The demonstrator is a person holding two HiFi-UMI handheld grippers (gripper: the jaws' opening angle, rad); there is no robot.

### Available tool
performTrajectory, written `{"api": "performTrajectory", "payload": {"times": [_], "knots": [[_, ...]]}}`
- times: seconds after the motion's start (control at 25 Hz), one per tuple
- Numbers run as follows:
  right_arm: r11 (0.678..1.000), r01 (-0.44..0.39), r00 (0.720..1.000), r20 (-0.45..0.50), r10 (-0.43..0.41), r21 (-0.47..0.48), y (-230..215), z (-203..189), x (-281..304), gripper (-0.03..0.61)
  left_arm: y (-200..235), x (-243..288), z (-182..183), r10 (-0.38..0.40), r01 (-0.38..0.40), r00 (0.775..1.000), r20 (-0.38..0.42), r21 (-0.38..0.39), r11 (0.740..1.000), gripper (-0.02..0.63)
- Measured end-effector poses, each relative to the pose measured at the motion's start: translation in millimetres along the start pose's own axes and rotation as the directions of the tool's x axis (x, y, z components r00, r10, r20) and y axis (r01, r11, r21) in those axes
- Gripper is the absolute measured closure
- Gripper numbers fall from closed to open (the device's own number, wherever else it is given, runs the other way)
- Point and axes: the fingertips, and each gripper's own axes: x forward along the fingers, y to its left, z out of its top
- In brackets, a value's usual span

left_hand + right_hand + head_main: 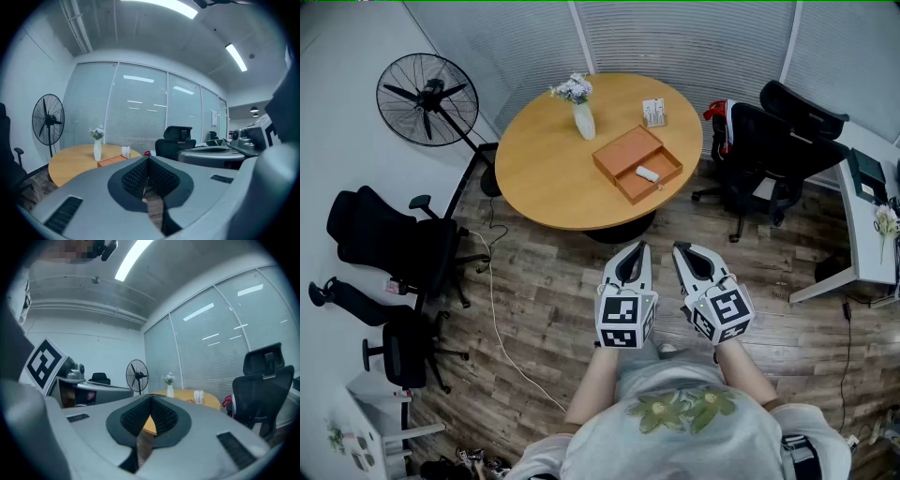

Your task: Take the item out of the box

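An open orange box [637, 163] lies on the round wooden table [544, 169], with a small white item [648, 173] inside its lower half. Both grippers hang side by side over the floor in front of the person, well short of the table. My left gripper [636, 249] has its jaws together with nothing between them. My right gripper [687, 251] is shut and empty too. In the left gripper view the box [111, 161] shows as an orange edge beside the vase [97, 149]. The right gripper view shows the table [185, 396] far off.
A white vase of flowers [582, 116] and a small card stand [653, 112] sit on the table. A floor fan [427, 98] stands at the left, black office chairs at the left [394, 248] and right [764, 155]. A white cable [499, 323] crosses the wooden floor.
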Motion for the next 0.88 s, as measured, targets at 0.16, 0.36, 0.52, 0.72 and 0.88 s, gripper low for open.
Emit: {"api": "performTrajectory", "payload": {"times": [0.16, 0.36, 0.52, 0.72, 0.88], "knots": [[1.000, -0.002, 1.000, -0.014, 0.002, -0.004, -5, 1, 15, 0.575, 2, 13, 3, -0.040, 0.040, 0.999, -0.006, -0.028, 0.999, 0.618], [1.000, 0.016, 0.999, -0.031, -0.016, -0.002, -16, -1, 42, 0.575, 14, 35, 5, -0.097, 0.097, 0.995, -0.004, -0.025, 0.995, 0.618], [0.999, 0.031, 0.998, -0.047, -0.031, 0.005, -28, -5, 69, 0.575, 27, 58, 1, -0.130, 0.130, 0.991, -0.031, -0.007, 0.991, 0.617], [0.999, 0.045, 0.998, -0.054, -0.045, -0.003, -45, -5, 107, 0.574, 58, 92, 2, -0.139, 0.138, 0.990, -0.038, -0.019, 0.990, 0.618], [0.998, 0.061, 0.997, -0.056, -0.062, -0.009, -59, -1, 139, 0.573, 83, 116, 11, -0.153, 0.152, 0.988, -0.029, -0.025, 0.988, 0.618]]}}
